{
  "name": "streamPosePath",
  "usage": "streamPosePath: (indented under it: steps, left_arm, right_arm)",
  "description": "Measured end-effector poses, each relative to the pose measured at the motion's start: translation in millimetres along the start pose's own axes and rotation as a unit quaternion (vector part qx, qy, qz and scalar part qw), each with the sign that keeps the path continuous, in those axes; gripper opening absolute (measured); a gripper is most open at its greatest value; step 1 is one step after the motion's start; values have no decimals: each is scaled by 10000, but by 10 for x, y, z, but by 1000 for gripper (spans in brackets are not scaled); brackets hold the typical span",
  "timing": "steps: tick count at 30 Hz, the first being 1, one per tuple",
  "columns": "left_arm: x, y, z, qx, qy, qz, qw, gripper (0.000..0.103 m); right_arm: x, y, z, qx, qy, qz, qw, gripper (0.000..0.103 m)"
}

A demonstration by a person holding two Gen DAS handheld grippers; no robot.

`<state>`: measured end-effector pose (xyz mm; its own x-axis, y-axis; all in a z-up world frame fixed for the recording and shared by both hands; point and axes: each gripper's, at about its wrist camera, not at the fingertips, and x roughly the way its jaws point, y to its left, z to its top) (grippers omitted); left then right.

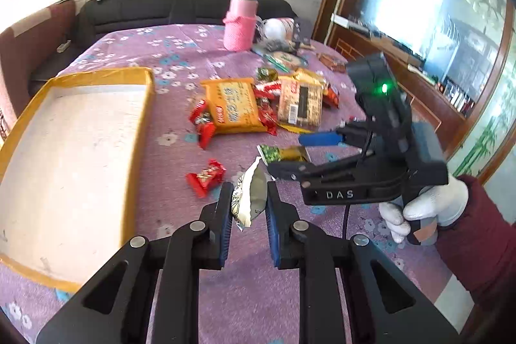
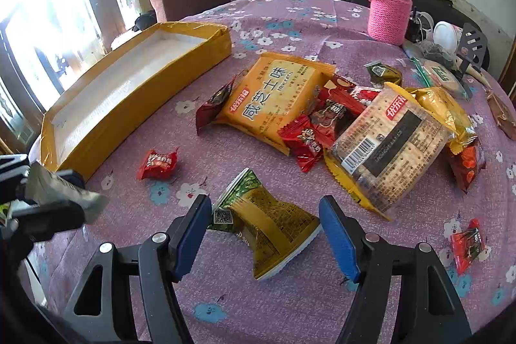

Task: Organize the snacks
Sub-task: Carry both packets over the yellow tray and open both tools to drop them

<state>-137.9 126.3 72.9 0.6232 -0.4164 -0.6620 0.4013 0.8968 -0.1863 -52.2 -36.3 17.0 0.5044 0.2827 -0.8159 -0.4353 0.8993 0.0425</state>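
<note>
My left gripper (image 1: 249,210) is shut on a small white and silver snack packet (image 1: 250,197), held above the purple flowered tablecloth. It also shows at the left edge of the right wrist view (image 2: 61,191). My right gripper (image 2: 264,234) is open, its blue pads either side of a green and gold snack packet (image 2: 267,221) lying on the cloth. It shows in the left wrist view (image 1: 292,155) above that packet (image 1: 283,153). A yellow box with a white inside (image 1: 64,150) (image 2: 129,92) lies at the left.
A pile of snacks lies mid-table: an orange cracker pack (image 2: 274,99), a clear cracker pack (image 2: 390,144), several red candies (image 2: 158,163). A pink knitted flask (image 2: 390,8) stands at the back. More clutter sits at the back right (image 2: 448,44).
</note>
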Motion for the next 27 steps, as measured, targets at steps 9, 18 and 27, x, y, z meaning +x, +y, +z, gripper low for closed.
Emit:
streamPosePath:
  steps: [9,18,27]
  left_arm:
    - [-568,735,-48,-831,-487,435,9944,17]
    - [-744,1496,-62,-1253,-326,1328,9827,17]
    - [-449,2172,-86,-1784,264,1905,9650,17]
  right_arm:
    - [-64,66,-113,366,169,128,9991,39]
    - [-475,361,256,672,-282,872,9935,39]
    - [-19,1567,802,344,46,1882,9815,39]
